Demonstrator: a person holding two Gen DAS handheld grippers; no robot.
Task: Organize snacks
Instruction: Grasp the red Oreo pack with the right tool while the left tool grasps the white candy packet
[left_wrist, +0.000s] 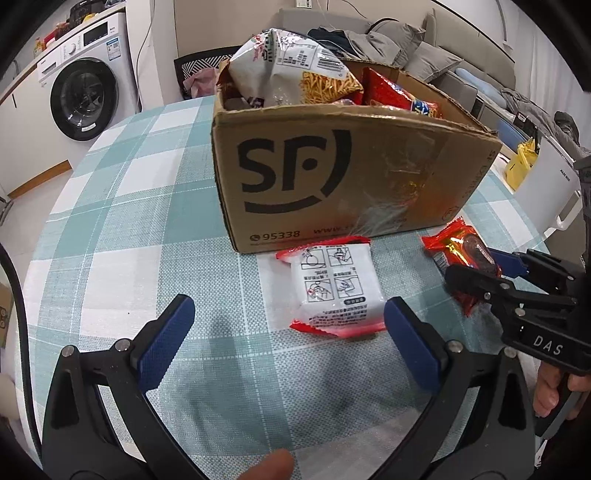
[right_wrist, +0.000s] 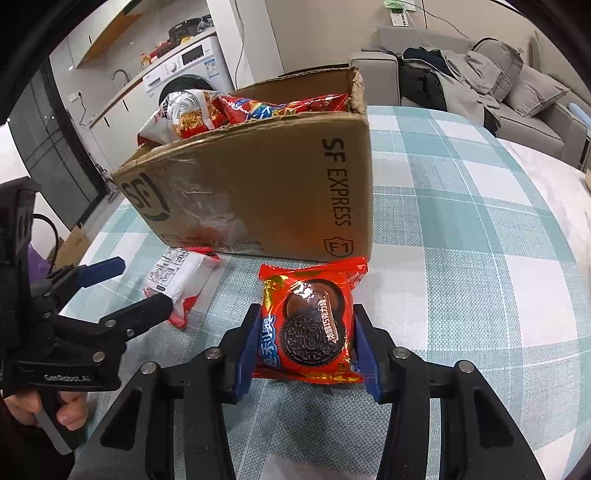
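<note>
**Right hand-held gripper clamped on cookie pack, left one spread wide**

The left hand-held gripper (left_wrist: 289, 334) hangs above the bench (left_wrist: 110, 206), which wears a teal-and-white checked cloth. Its jaws stand far apart with nothing pressed between them. Just ahead of it, nearer its right finger than its left, lies a white snack pack (left_wrist: 334, 286) with red crimped ends and printed line drawings; the right blue pad (left_wrist: 412, 345) sits just beside the pack's near corner, though contact cannot be judged.

Beyond that pack, farther ahead of the left hand-held gripper, stands an open cardboard box (left_wrist: 332, 173) printed with a large black logo. Snack bags fill it and stick up over the rim: a white bag (left_wrist: 291, 70) picturing thin fried sticks toward the left, a red bag (left_wrist: 391, 92) toward the right.

To the right of the white snack pack, the right hand-held gripper (right_wrist: 304, 345) has its jaws drawn in on a red cookie pack (right_wrist: 308, 325) that shows two dark sandwich cookies. Both blue pads press the pack's sides, and the pack's far end points toward the box corner straight ahead. In the right wrist view the pack seems to rest on the cloth, though that is uncertain. A person's fingers (right_wrist: 72, 410) wrap the left tool's handle at that view's left edge.
</note>
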